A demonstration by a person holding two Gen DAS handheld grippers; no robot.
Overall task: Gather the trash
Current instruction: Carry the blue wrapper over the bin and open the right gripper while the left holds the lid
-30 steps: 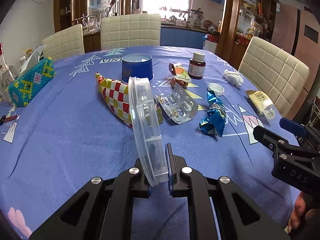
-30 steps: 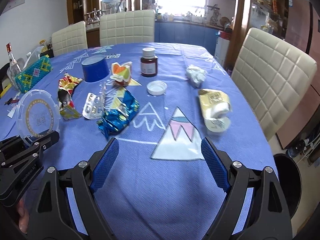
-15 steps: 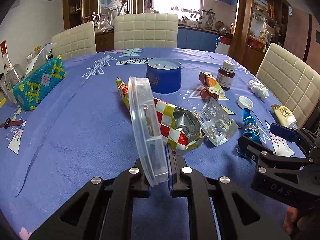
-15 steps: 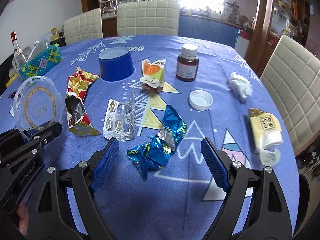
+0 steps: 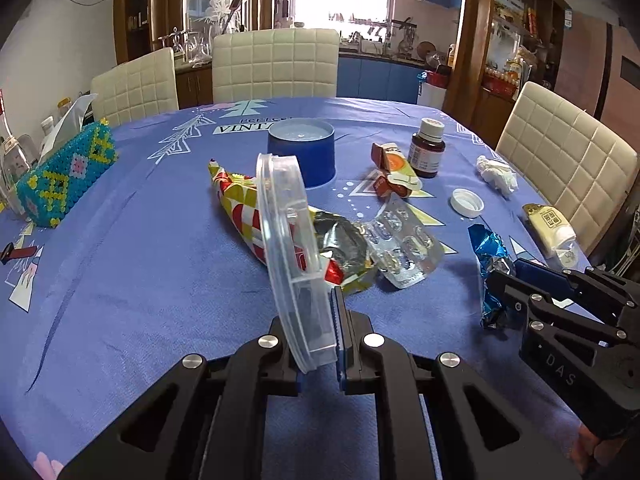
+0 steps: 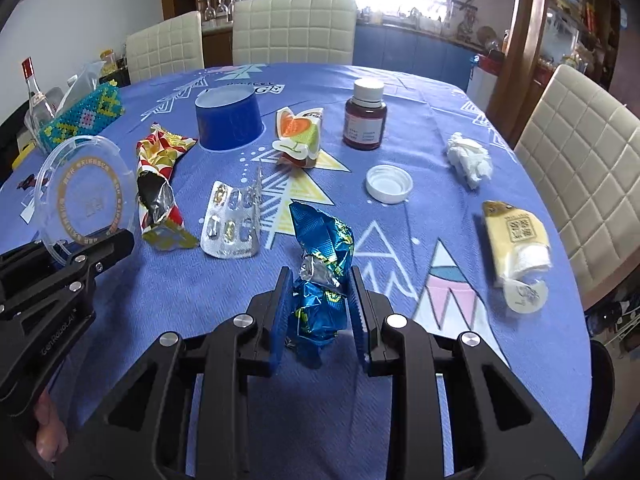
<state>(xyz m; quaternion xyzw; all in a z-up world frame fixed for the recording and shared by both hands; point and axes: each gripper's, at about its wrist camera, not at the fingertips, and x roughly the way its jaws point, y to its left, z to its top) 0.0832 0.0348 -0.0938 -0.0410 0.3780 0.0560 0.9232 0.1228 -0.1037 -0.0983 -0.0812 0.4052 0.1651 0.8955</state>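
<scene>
My left gripper (image 5: pixel 318 344) is shut on a clear plastic lid (image 5: pixel 288 248), held upright on edge above the blue tablecloth; the lid also shows in the right wrist view (image 6: pixel 86 196). My right gripper (image 6: pixel 318 308) has closed around a crumpled blue foil wrapper (image 6: pixel 322 264) lying on the table; its pads press both sides. The wrapper also shows in the left wrist view (image 5: pixel 490 264). Other trash lies around: a red-yellow checked snack wrapper (image 6: pixel 158 184), an empty pill blister (image 6: pixel 234 220), an orange-white carton (image 6: pixel 298 138), a white cap (image 6: pixel 389 183), a tissue wad (image 6: pixel 470 158), a yellow packet (image 6: pixel 516 240).
An upturned blue tub (image 6: pixel 230 120) and a brown medicine bottle (image 6: pixel 365 114) stand at the table's middle. A beaded tissue box (image 6: pixel 82 118) and glass bottles (image 6: pixel 34 100) are at the left edge. Cream chairs (image 6: pixel 294 28) surround the table.
My right gripper moved forward and left onto the blue foil wrapper and closed on it from wide open. My left gripper kept hold of the lid and shifted a little.
</scene>
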